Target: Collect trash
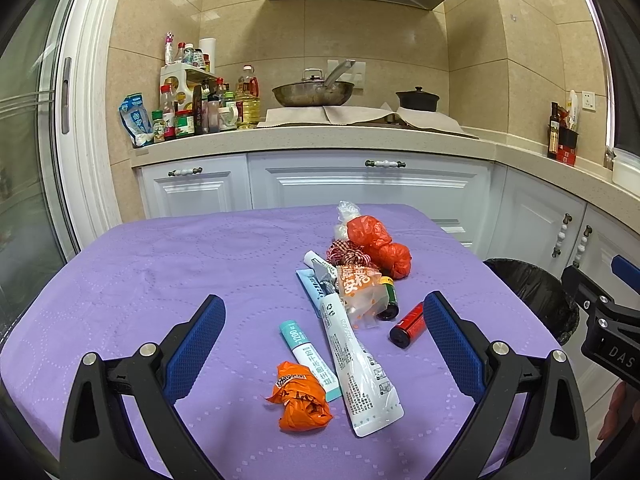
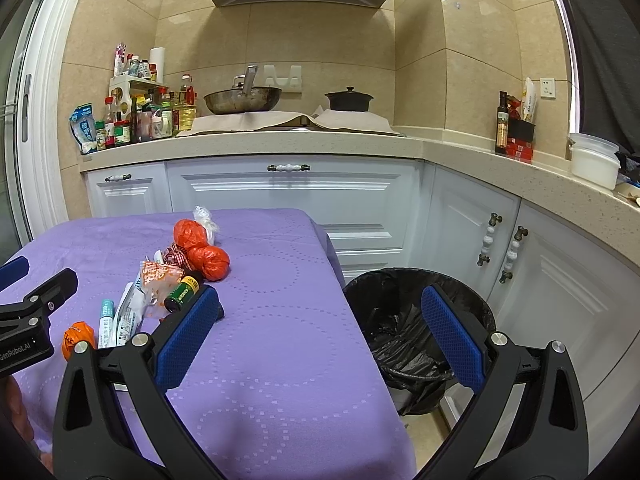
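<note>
Lower right of the right wrist view, a bin (image 2: 420,320) lined with a black bag stands on the floor just beside the purple-covered counter (image 2: 280,360); only the crumpled liner shows inside. At centre of the left wrist view, trash lies clustered on the counter: an orange wrapper (image 1: 300,396), a white pouch (image 1: 356,360), a teal tube (image 1: 308,356), a red battery (image 1: 408,326), a green bottle (image 1: 389,298) and red bags (image 1: 380,246). Left tool (image 1: 324,344) and right tool (image 2: 320,344) both gape, holding nothing
</note>
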`<state>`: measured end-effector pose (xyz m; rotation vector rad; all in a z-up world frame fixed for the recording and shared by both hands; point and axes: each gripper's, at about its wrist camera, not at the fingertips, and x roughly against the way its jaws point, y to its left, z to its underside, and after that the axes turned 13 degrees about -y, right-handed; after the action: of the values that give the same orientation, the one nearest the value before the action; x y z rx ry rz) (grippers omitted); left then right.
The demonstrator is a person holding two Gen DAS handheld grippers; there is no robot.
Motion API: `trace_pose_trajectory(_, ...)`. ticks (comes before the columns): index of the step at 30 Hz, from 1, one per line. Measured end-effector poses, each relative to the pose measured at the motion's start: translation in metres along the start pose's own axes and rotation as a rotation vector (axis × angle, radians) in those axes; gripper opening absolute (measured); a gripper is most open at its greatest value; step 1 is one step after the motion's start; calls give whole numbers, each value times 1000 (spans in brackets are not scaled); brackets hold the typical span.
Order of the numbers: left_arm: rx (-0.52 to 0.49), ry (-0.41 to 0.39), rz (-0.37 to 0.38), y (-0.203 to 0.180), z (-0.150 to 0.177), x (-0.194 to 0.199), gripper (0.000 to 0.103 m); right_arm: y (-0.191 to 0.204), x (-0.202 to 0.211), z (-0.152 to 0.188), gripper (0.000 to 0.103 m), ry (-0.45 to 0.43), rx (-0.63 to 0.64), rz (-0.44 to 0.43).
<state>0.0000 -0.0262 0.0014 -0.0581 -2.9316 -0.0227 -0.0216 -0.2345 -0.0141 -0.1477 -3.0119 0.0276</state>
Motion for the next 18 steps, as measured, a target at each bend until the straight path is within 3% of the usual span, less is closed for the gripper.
trace_pose_trajectory(18, -1, 12, -3, -5, 5, 0, 97, -5, 0, 3, 99, 6, -2, -1)
